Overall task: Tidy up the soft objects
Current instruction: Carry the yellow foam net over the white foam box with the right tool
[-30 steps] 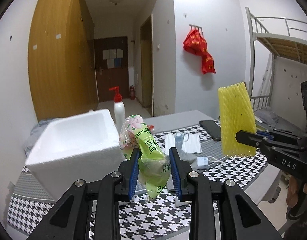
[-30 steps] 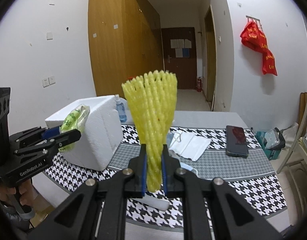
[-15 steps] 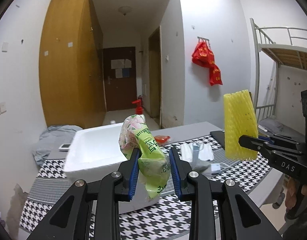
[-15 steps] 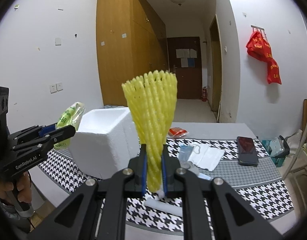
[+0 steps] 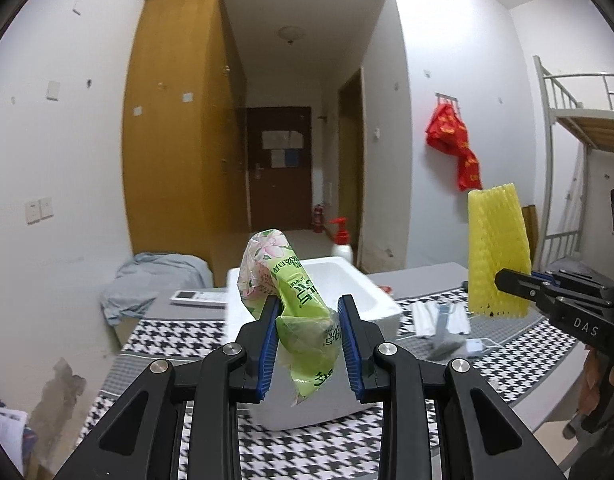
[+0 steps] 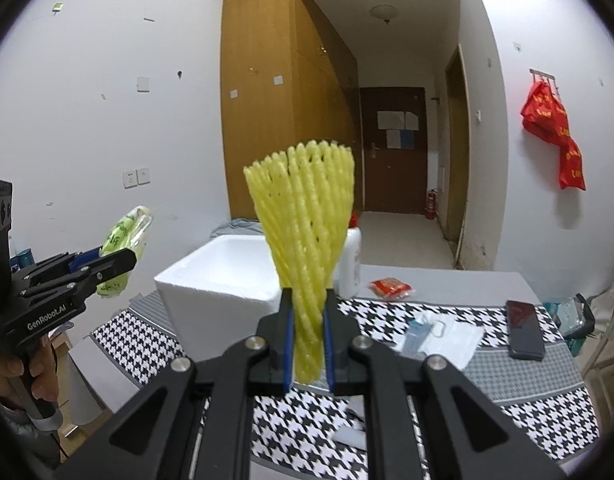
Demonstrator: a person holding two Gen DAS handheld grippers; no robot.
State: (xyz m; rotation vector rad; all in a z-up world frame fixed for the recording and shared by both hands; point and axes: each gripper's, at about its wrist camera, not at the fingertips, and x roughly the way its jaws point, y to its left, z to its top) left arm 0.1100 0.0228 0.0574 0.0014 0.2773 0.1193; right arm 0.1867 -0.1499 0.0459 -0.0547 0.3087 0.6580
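The left gripper (image 5: 307, 334) was clamped on a green plastic tissue pack (image 5: 297, 300), held above the near side of the white foam box (image 5: 381, 306). The right gripper (image 6: 309, 338) was pinched tight on the lower end of a yellow foam net sleeve (image 6: 303, 216), which fanned upward, to the right of the box over the houndstooth tablecloth (image 6: 527, 396).

Judged step: carrying both soft items to the box for deposit. Recommended procedure – bring each item over the open cavity, lower it below the rim, then release; the limp pack would likely sag and snag on the wall otherwise. Deposit one item at a time to avoid a collision between the tools.

Legible markings – "GenRobot.AI" on the left tool body, "DAS" on the right. The pack's printed characters could not be read
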